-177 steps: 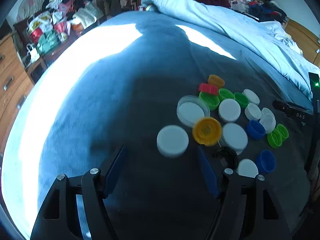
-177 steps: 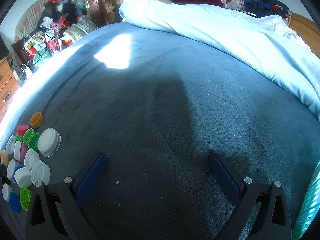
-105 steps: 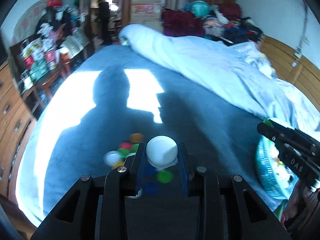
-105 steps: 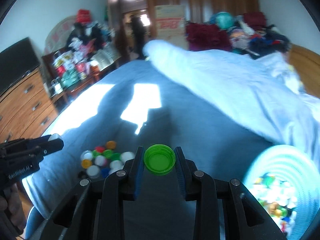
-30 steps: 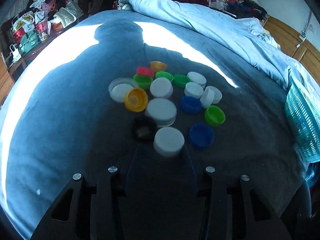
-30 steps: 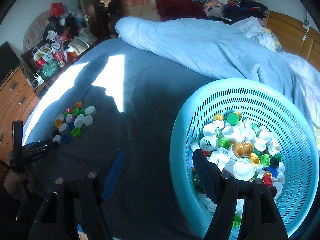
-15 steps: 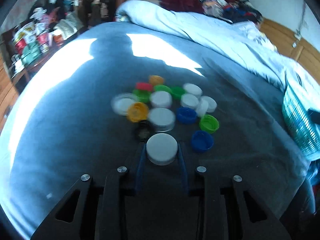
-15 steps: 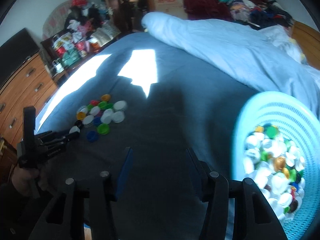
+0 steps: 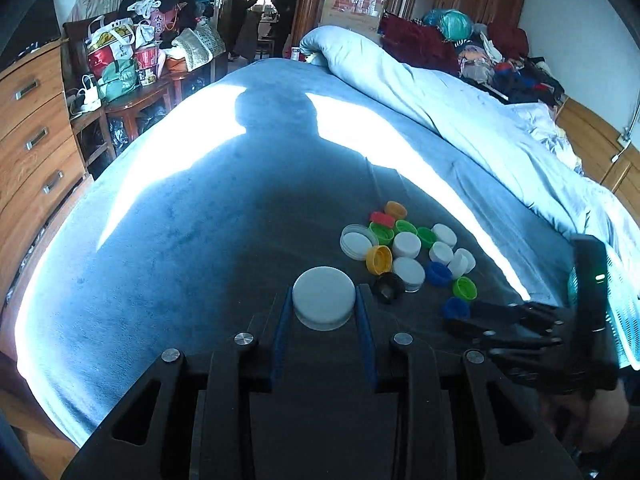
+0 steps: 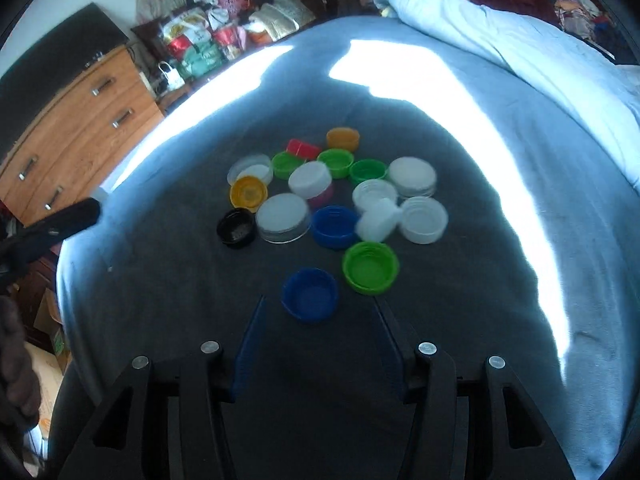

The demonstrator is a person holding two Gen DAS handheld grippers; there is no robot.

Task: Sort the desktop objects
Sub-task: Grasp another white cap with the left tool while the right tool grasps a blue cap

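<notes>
Gripper in the left hand [image 9: 324,316] pinches a large white cap [image 9: 324,298] between its blue pads, the cap held off the blue blanket [image 9: 180,240] with its flat top facing the camera; whether anything sits beneath it is hidden. At the near right of that view the right gripper [image 9: 520,328] shows as a dark, dim shape, its tips hard to separate, and behind it a strip of teal basket [image 9: 624,320] is cut off by the frame edge.

Seen from its own camera, the right gripper [image 10: 320,316] has its fingers spread wide with nothing between them. Just past the tips lies an upturned blue cap [image 10: 310,294], and a little farther right an open green cap [image 10: 371,267].

Beyond these sits the cluster of caps [image 10: 332,192] on the shaded blanket: a black cap [image 10: 236,227] at the near left, a yellow one [image 10: 248,193] behind it, whites and a second blue in the middle, greens, a red [image 10: 303,149] and an orange cap [image 10: 343,139] at the far side. One white cap near the middle is blurred. At the left edge the other gripper's dark tip [image 10: 68,216] pokes in, mostly cut off.

Farther away lie a rumpled duvet [image 9: 440,92], a wooden dresser [image 10: 72,136] and a cluttered side table [image 9: 132,92].
</notes>
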